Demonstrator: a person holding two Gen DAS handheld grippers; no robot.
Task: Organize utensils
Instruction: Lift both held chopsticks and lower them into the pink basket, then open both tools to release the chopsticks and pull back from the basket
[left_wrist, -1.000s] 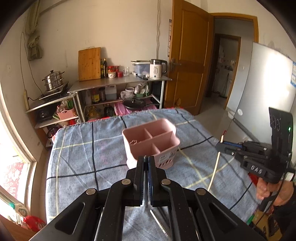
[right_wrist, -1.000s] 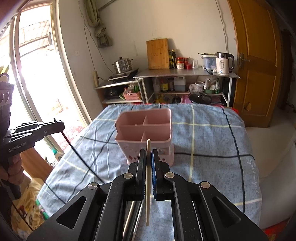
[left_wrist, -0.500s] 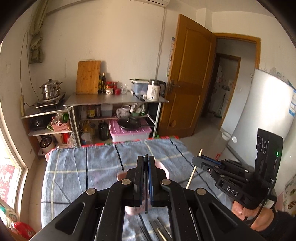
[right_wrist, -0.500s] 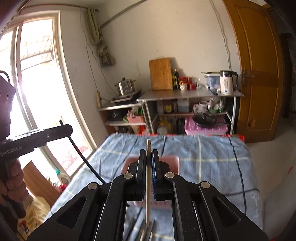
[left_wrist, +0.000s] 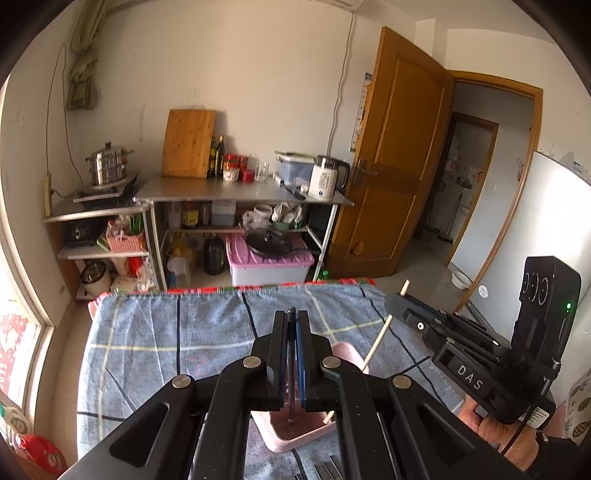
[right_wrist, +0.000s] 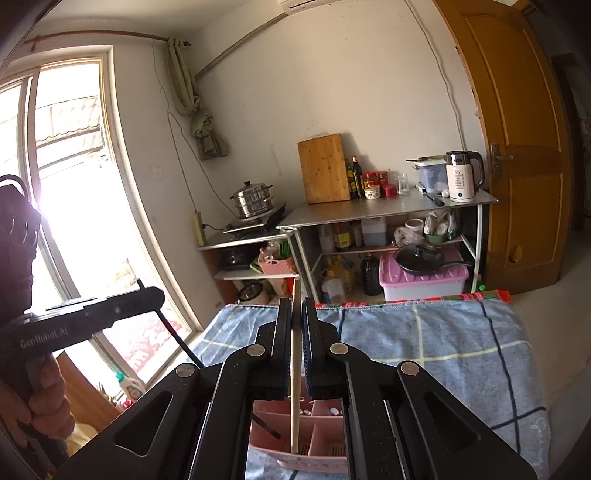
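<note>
A pink divided utensil holder (left_wrist: 306, 437) (right_wrist: 325, 419) stands on the blue checked cloth (left_wrist: 155, 354), right under both grippers. My left gripper (left_wrist: 291, 317) is shut on a dark chopstick (left_wrist: 292, 398) that hangs with its lower end inside a compartment of the holder. My right gripper (right_wrist: 296, 306) is shut on a pale wooden chopstick (right_wrist: 294, 398), whose lower end also reaches into the holder. In the left wrist view the right gripper (left_wrist: 393, 302) slants in from the right with the pale chopstick (left_wrist: 378, 338). The left gripper (right_wrist: 155, 295) and its dark chopstick (right_wrist: 177, 339) show at left in the right wrist view.
Several loose metal utensils (left_wrist: 328, 469) lie on the cloth in front of the holder. Beyond the table's far edge stand a steel shelf (left_wrist: 240, 194) with a kettle (left_wrist: 327, 177), a chopping board and jars, a pink storage box (left_wrist: 266, 264), a wooden door (left_wrist: 391, 155) and a window (right_wrist: 74, 184).
Both grippers have risen and moved forward over the pink holder, which was ahead of them and now sits beneath the fingers. Each chopstick's lower end now hangs in the holder.
</note>
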